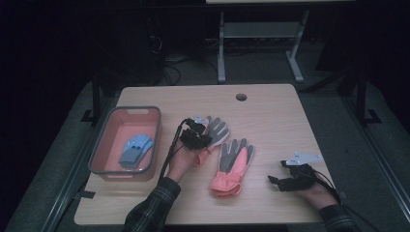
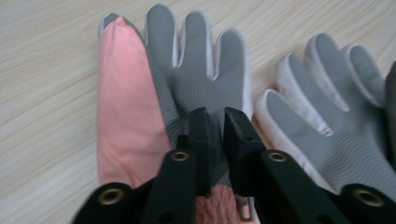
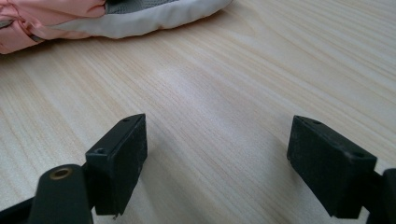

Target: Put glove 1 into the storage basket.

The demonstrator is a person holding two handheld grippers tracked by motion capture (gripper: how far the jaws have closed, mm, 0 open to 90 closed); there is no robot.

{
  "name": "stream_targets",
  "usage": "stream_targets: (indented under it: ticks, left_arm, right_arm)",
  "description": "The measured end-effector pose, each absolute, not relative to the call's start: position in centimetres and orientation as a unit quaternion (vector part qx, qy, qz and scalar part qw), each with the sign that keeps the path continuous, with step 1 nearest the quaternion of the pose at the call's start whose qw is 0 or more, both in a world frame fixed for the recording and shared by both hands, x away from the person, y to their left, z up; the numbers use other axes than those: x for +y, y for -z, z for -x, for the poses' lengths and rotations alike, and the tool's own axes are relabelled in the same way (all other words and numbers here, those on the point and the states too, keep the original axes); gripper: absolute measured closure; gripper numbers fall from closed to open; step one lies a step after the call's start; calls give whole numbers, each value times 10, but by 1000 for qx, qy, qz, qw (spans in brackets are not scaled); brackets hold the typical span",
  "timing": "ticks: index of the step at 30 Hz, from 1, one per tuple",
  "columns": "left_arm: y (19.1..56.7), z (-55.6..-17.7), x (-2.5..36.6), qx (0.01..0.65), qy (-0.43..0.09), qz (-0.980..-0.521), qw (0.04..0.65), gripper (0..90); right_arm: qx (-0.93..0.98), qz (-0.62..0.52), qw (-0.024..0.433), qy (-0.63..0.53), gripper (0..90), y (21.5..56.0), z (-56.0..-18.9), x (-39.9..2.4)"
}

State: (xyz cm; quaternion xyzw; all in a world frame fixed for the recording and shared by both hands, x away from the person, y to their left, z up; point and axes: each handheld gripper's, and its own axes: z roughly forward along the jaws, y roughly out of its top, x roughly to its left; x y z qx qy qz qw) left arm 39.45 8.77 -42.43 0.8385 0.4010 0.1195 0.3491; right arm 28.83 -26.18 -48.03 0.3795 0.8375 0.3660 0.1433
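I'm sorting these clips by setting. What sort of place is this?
Probably a lab or workshop set up for recording, not a home: a plain wooden table with a cable hole, cables on the floor behind it, a metal-framed bench in a dark room, and a person's hand-held gripper over a glove.

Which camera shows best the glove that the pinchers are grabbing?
The left gripper view: the pink and grey glove lies close up there, with the left gripper nipping its grey palm. The high view shows that glove small and partly under the hand. In the right gripper view I cannot tell which glove it is.
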Motion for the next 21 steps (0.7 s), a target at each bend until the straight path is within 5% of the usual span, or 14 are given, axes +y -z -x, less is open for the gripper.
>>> stream_targets:
  ticks: [10,21]
  left_arm:
    - [404,-409,128,432,-161,-816,348,621]
    - [435,-420,134,455,-114,-817,336,581]
  right_arm:
    - [837,-379,143,-367,197,480,-288,-262]
    - [837,-379,143,-368,195,481,-288,-262]
